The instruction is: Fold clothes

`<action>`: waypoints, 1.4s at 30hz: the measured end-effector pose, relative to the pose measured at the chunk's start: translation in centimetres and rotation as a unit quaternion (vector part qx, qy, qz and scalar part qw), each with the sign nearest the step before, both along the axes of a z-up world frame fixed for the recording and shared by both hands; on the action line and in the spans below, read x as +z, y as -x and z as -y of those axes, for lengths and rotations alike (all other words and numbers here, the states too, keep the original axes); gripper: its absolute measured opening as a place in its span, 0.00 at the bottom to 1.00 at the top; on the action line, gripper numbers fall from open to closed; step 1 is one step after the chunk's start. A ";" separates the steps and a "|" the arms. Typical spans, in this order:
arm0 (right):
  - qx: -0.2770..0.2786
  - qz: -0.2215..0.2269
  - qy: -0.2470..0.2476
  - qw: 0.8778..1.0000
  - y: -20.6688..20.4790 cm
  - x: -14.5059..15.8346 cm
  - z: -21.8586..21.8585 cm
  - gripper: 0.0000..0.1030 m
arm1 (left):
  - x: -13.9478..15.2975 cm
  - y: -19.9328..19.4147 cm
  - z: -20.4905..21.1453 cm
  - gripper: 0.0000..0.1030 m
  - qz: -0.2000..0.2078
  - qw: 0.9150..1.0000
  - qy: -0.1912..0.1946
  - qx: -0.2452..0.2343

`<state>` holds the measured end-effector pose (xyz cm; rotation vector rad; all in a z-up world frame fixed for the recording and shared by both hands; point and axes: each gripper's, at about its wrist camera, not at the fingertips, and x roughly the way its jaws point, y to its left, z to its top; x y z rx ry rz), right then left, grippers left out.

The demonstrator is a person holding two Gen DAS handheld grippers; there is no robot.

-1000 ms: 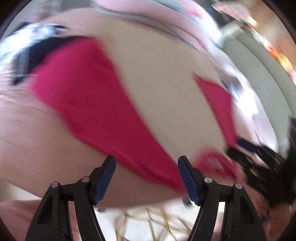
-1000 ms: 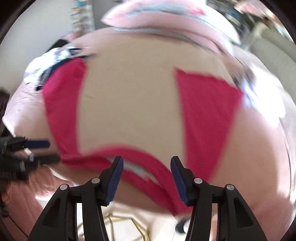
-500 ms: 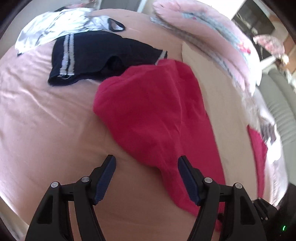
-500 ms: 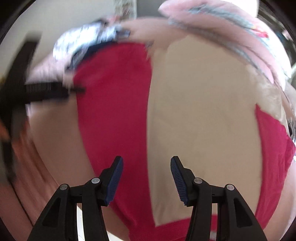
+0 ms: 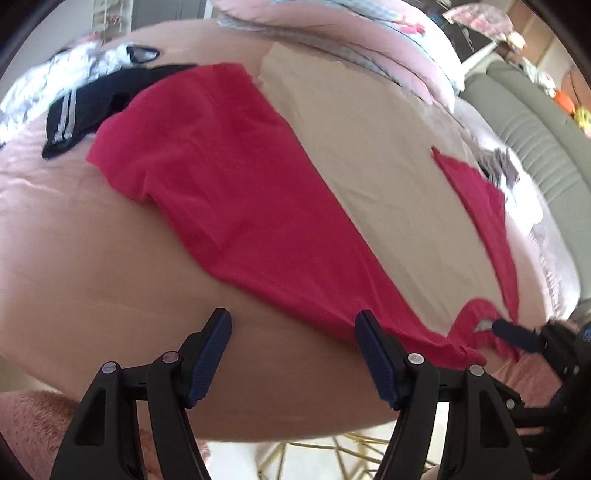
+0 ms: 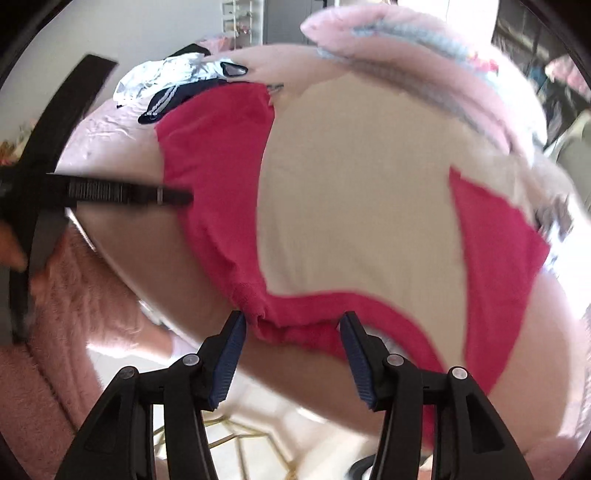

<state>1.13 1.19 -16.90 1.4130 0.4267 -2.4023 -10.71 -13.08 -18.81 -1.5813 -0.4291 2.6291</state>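
Observation:
A red T-shirt (image 5: 236, 192) lies spread on the pink bed (image 5: 74, 258), with a beige board (image 5: 369, 155) flat on its middle. My left gripper (image 5: 294, 321) hangs open over the bed's near edge. Its right finger (image 5: 369, 339) is at the shirt's near edge, and nothing is between the pads. My right gripper (image 6: 292, 321) is open too, with the shirt's collar (image 6: 295, 332) lying between its fingers, and the pads stand apart from it. In the left wrist view the right gripper (image 5: 517, 334) shows at the collar. One finger of the left gripper (image 6: 173, 195) shows over the shirt's left side.
A navy garment with white stripes (image 5: 74, 110) and a white patterned garment (image 5: 66, 66) lie at the far left of the bed. Pink bedding (image 5: 351, 33) is piled at the back. A grey sofa (image 5: 535, 140) stands to the right. On the floor below are a fluffy pink rug (image 5: 33, 424) and a gold wire frame (image 5: 332, 454).
Both views swung left along the shirt, then came back toward its near edge. The right gripper is again at the collar, rolled a little. Neither gripper's jaws changed width.

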 end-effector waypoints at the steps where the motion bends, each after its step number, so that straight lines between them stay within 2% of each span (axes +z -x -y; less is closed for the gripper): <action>1: 0.005 -0.001 -0.010 1.000 0.1 0.0 0.2 0.51 | 0.1 -0.3 -0.3 0.66 -0.002 1.000 0.005 -0.001; 6: -0.027 0.004 0.043 0.999 -1.3 1.1 -1.9 0.51 | 0.6 -2.2 -1.2 0.66 -0.018 1.000 0.009 0.014; 10: -0.033 -0.011 0.002 0.999 -1.1 0.4 -2.3 0.51 | 0.2 -1.8 -1.9 0.66 -0.020 1.000 0.021 0.000; 13: -0.016 -0.017 0.013 1.000 -0.7 0.3 -1.5 0.51 | 0.4 -2.1 -1.9 0.66 -0.027 1.000 0.012 -0.007; 15: 0.000 -0.021 0.003 1.000 -0.5 0.1 -0.6 0.51 | 0.2 -2.2 -2.0 0.66 -0.026 1.000 0.014 -0.009; 18: 0.028 -0.023 -0.013 0.999 0.1 -0.6 0.9 0.51 | 0.0 -2.0 -2.3 0.66 -0.027 0.999 0.023 -0.015; 23: 0.044 -0.031 -0.014 0.998 1.0 -0.8 1.9 0.51 | 0.5 -2.1 -2.4 0.66 -0.061 0.997 0.049 -0.008; 25: 0.020 -0.034 0.022 0.999 1.5 -0.1 1.0 0.51 | 0.4 -1.9 -2.4 0.66 -0.066 0.996 0.052 -0.014; 27: -0.040 -0.025 0.071 0.996 2.5 0.2 -1.0 0.51 | -0.1 -1.5 -2.5 0.66 -0.057 0.997 0.053 -0.016; 29: -0.076 -0.008 0.066 0.995 3.4 -0.5 -2.5 0.51 | -0.2 -1.6 -2.7 0.66 -0.055 0.997 0.060 -0.020; 30: -0.076 0.003 0.058 0.995 3.6 -1.0 -2.8 0.51 | -0.2 -1.5 -2.9 0.66 -0.056 0.996 0.063 -0.023; 38: 0.008 -0.012 0.036 0.999 -0.8 0.1 -1.9 0.51 | 0.0 -1.7 -2.0 0.66 -0.059 0.997 0.046 -0.014; 42: 0.031 -0.008 0.022 0.999 -0.8 -1.0 -0.8 0.51 | 0.0 -1.7 -1.8 0.66 -0.059 0.997 0.039 -0.013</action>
